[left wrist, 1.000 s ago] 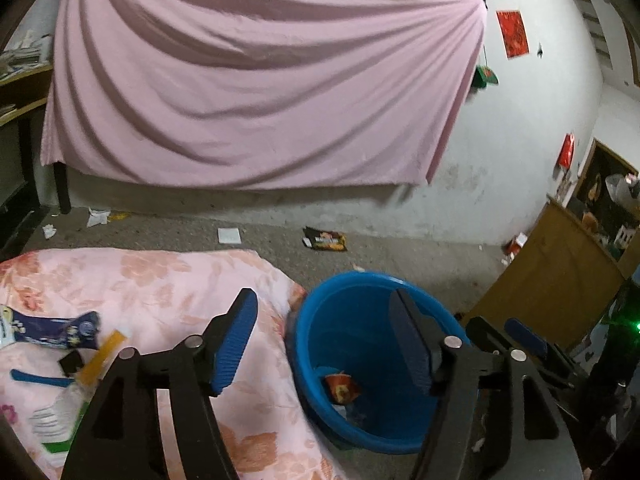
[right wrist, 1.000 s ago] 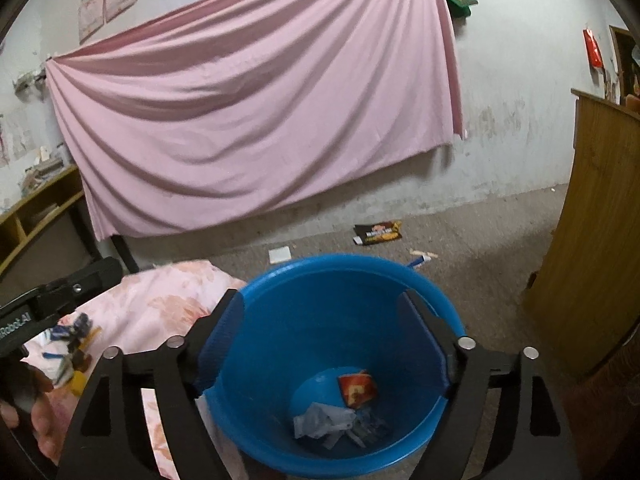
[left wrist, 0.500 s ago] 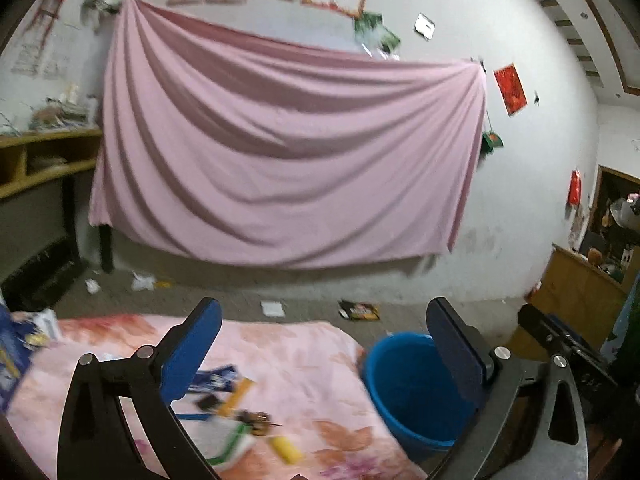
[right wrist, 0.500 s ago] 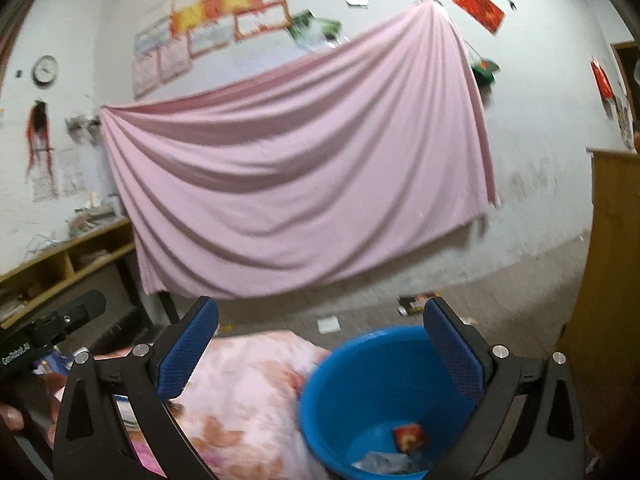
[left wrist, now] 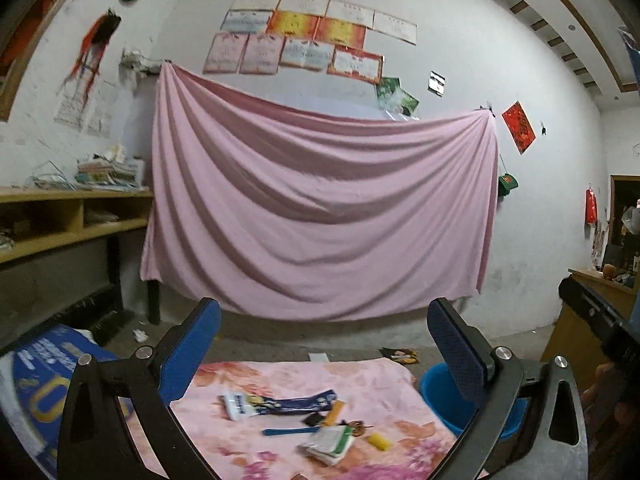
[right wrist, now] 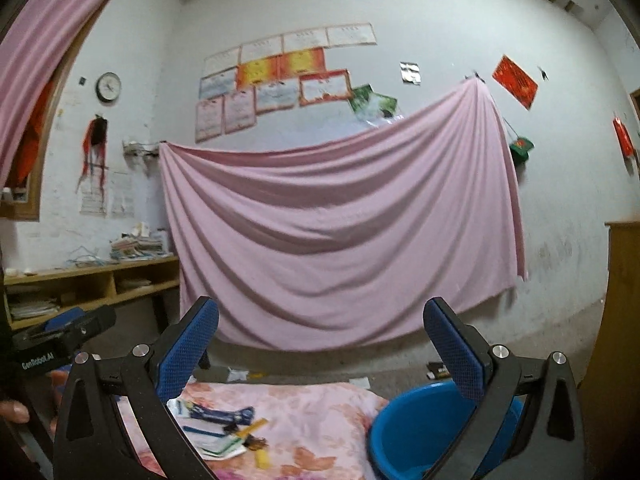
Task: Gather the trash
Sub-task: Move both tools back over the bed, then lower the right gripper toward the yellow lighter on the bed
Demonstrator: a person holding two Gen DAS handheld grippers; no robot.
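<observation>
Loose trash lies on a pink floral cloth (left wrist: 280, 432): a dark blue wrapper (left wrist: 292, 402), a white and green packet (left wrist: 328, 442), a blue stick (left wrist: 286, 431) and a small yellow piece (left wrist: 379, 441). My left gripper (left wrist: 324, 348) hangs open and empty above and short of this pile. A blue basin (right wrist: 424, 428) stands at the cloth's right end. In the right wrist view the same wrapper (right wrist: 218, 414) and packet (right wrist: 220, 446) lie lower left. My right gripper (right wrist: 320, 344) is open and empty, raised above the basin's near side.
A big pink sheet (left wrist: 320, 208) hangs on the far wall. Wooden shelves (left wrist: 60, 216) run along the left, a wooden cabinet (left wrist: 588, 320) stands right. Litter (left wrist: 400, 355) lies on the concrete floor beyond the cloth. A blue printed bag (left wrist: 44, 392) sits lower left.
Both grippers rose and tilted up from over the basin, and their jaws widened. The left one swung left, so the trash pile now sits between its fingers in the view.
</observation>
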